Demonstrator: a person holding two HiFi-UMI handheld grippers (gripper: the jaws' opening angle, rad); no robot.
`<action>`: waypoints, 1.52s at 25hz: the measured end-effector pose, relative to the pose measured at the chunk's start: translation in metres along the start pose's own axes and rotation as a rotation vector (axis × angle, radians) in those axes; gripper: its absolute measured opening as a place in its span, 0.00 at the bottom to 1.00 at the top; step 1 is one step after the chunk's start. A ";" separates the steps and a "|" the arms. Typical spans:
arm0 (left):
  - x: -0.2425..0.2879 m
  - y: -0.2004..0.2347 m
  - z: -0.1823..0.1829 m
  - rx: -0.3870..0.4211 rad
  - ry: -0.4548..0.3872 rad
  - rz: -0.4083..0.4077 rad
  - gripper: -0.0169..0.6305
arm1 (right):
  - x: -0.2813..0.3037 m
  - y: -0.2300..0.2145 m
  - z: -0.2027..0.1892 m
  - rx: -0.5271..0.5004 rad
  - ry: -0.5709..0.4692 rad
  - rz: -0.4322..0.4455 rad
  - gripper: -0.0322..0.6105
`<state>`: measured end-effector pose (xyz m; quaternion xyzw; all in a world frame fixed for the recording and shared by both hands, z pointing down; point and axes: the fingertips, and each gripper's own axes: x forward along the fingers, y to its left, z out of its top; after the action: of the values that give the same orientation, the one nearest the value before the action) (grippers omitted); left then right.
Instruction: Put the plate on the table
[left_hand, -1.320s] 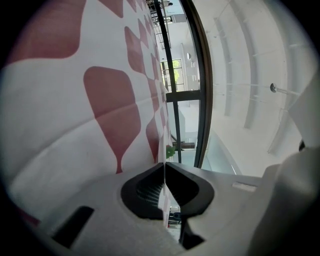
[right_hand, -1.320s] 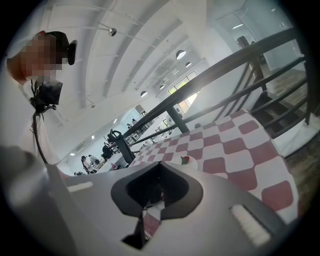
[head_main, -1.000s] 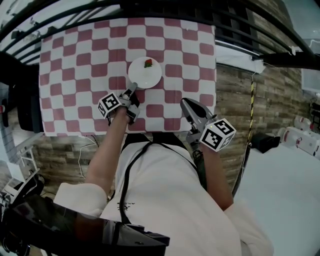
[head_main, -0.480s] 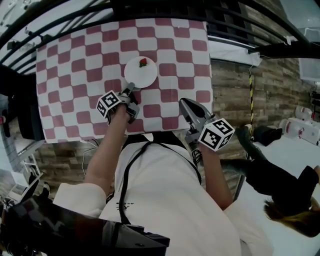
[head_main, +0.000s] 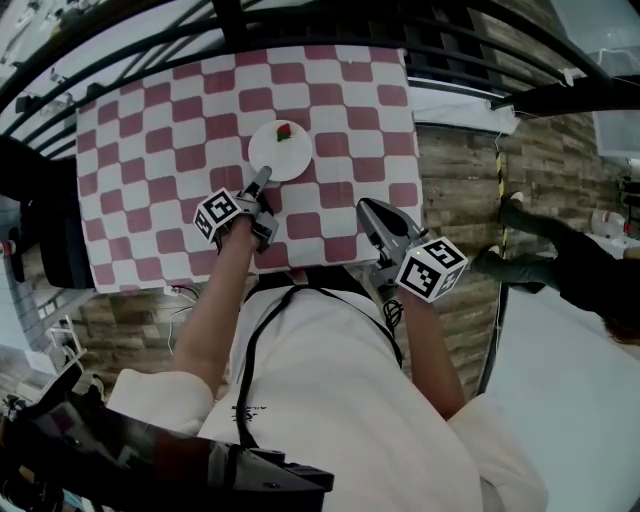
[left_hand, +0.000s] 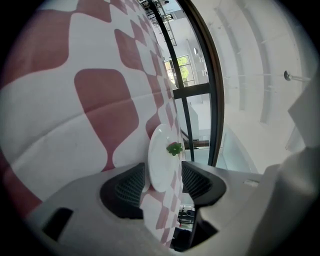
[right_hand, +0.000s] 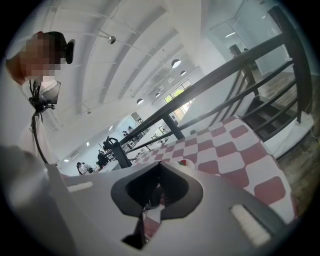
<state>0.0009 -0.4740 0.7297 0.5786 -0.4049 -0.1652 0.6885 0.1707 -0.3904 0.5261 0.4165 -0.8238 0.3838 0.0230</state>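
Head view: one round white plate (head_main: 280, 150) carrying one small red berry (head_main: 285, 131) lies on the red-and-white checked table (head_main: 150, 140) (black metal railing (head_main: 330, 25) beyond).

Left gripper view: the left gripper (left_hand: 163, 180) jaws are opening, with the plate's rim between them.

Right gripper view: the right gripper (right_hand: 160, 165) jaws are together, gripping nothing.

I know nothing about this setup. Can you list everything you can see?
checked cloth tablecloth: one, red and white, spread ahead of the person.
round plate: one, white, on the tablecloth.
small fruit: one, red with a green top, on the plate's far side.
metal railing: one, black, beyond the tablecloth.
bystander: one, dark-clothed, far right.
left gripper: one, grey, jaws opening around the plate's near rim.
right gripper: one, grey, jaws together, empty, above the tablecloth's near edge.
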 end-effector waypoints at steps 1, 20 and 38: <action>-0.003 0.000 0.000 0.008 0.002 0.005 0.38 | -0.001 0.001 0.000 -0.002 -0.004 0.001 0.06; -0.099 -0.111 -0.011 0.361 0.049 -0.158 0.24 | 0.001 0.036 0.008 -0.047 -0.057 0.087 0.06; -0.164 -0.207 -0.022 0.804 0.017 -0.238 0.06 | -0.011 0.070 0.033 -0.118 -0.123 0.142 0.06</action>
<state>-0.0342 -0.4026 0.4772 0.8453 -0.3618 -0.0677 0.3873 0.1379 -0.3792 0.4556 0.3776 -0.8724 0.3090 -0.0304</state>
